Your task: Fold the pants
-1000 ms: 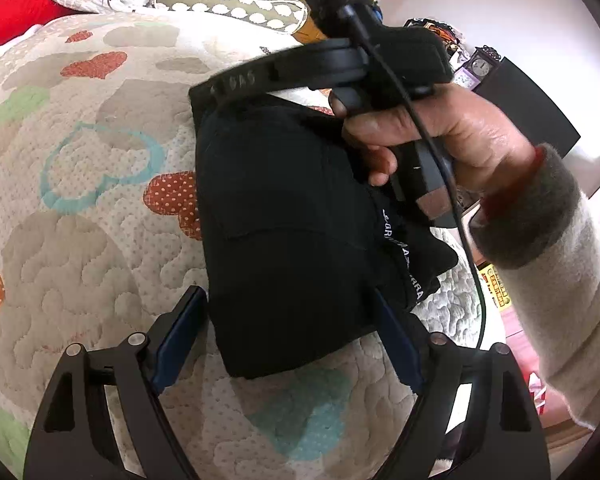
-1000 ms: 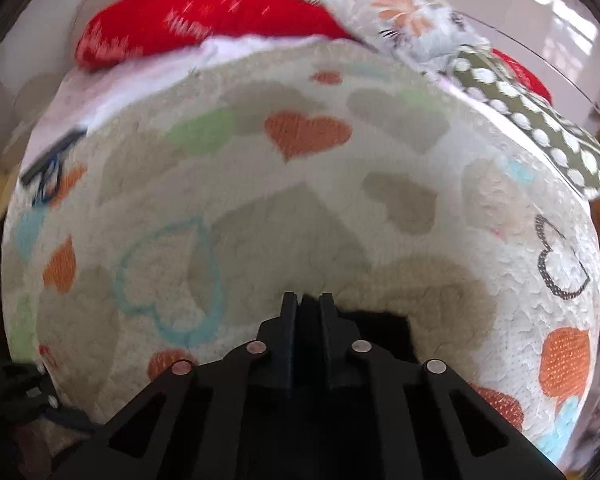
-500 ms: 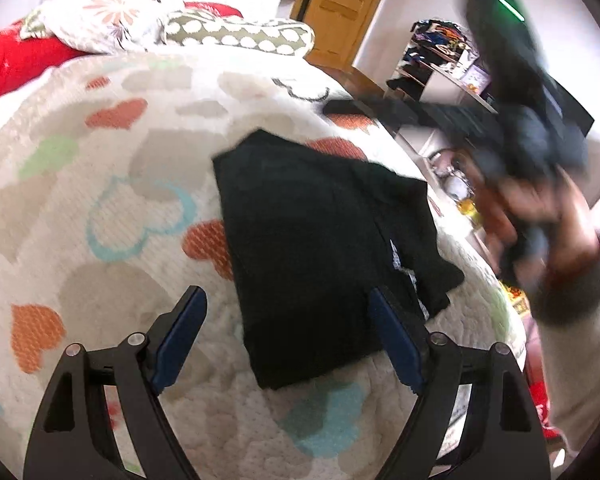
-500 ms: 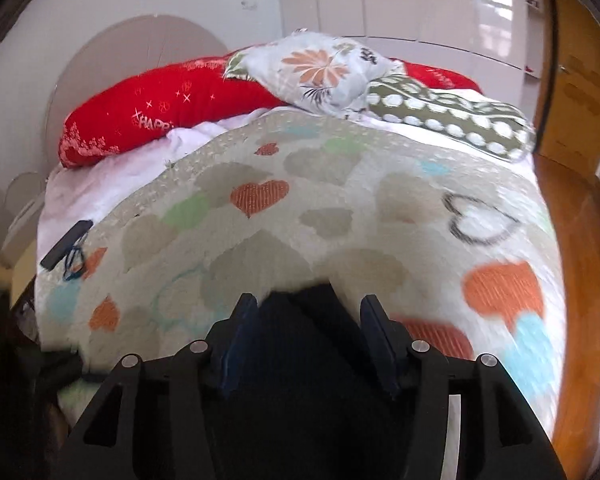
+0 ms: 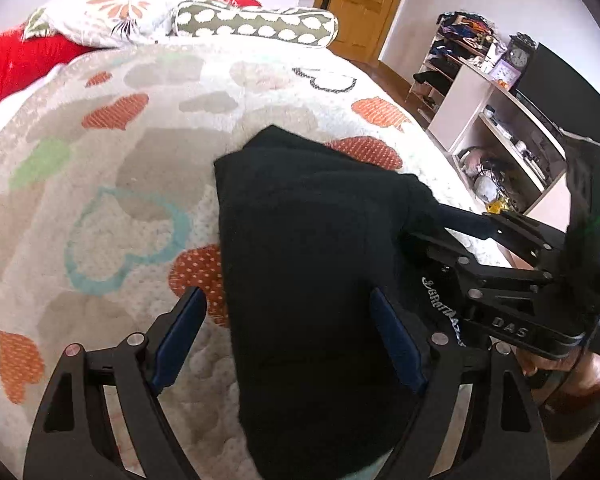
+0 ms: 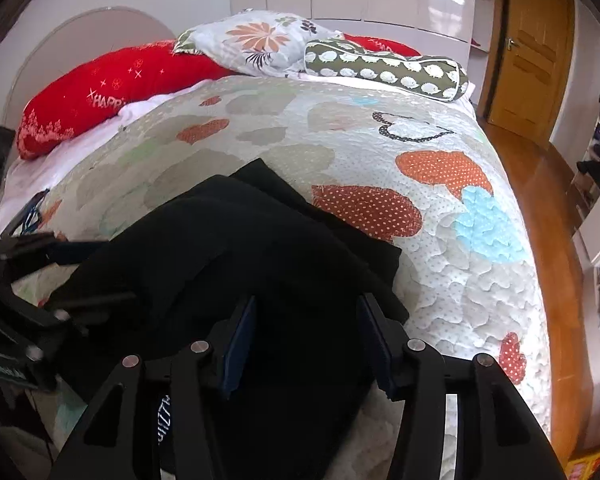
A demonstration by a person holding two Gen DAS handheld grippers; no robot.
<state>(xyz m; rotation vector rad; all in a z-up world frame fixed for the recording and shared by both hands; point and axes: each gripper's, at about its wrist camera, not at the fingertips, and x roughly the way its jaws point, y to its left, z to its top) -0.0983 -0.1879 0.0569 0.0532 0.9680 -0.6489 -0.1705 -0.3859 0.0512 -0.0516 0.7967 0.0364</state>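
The black pants (image 5: 308,264) lie on the bed's heart-patterned quilt (image 5: 140,128), near its foot-side edge, already doubled into a thick, roughly rectangular bundle with a white-lettered band showing at the near right side; the left gripper (image 5: 288,336) is spread wide, its blue pads either side of the bundle's near left portion and closed on nothing; the right gripper (image 6: 306,338) is likewise parted over the cloth's near right edge, gripping nothing, though whether its fingers rest on the fabric cannot be told from these views; in the left wrist view its body comes in low from the right, fingers pointing across the right flank of the bundle. The cloth looks soft and limp, light enough to lift by an edge yet bulky where layers stack, so it will likely sag and slide apart unless all layers are pinched together; the matte knit should not slip much against the pads. The best hold seems to be the two near corners, each gripper taking the full thickness at the hem or band, then carrying them toward the far edge; the chief risk is catching only the top layer and dragging the fold open. A red pillow (image 6: 100,88) and a patterned bolster (image 6: 384,68) sit well apart at the head of the bed.
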